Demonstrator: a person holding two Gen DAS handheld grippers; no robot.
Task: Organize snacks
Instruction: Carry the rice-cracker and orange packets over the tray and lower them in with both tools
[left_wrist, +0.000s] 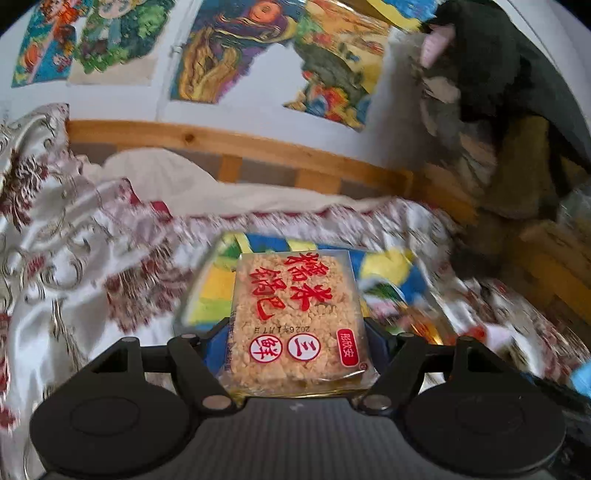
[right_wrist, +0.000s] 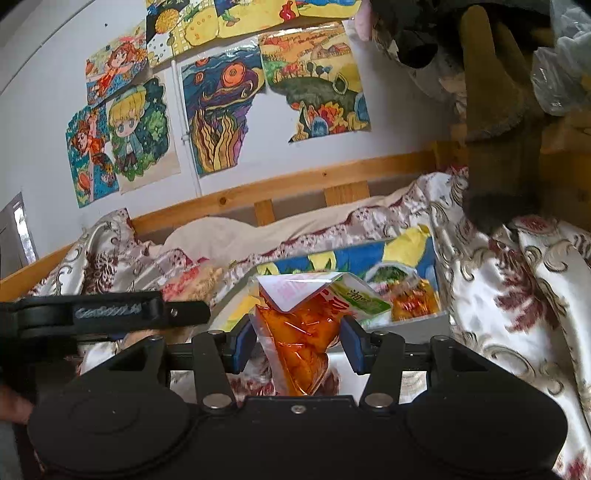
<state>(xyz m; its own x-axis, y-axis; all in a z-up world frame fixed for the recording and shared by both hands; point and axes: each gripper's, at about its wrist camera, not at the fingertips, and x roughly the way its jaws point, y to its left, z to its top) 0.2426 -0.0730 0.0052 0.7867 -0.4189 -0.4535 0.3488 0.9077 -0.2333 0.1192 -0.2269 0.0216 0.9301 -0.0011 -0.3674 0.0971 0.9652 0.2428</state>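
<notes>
While my left tool (left_wrist: 297, 332) gripped the rice cracker pack (left_wrist: 295, 317) | right tool (right_wrist: 299, 345) pinched the orange pouch (right_wrist: 299, 343) | I feared that slippery film could slide free.

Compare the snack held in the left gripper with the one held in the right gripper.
The rice cracker pack is a flat, square, pale block with red characters; the orange snack pouch is soft, crumpled and translucent orange.

The rice cracker pack lies level in the left gripper; the orange snack pouch stands on edge in the right gripper.

Both are sealed in clear plastic and held above the colourful box.
</notes>
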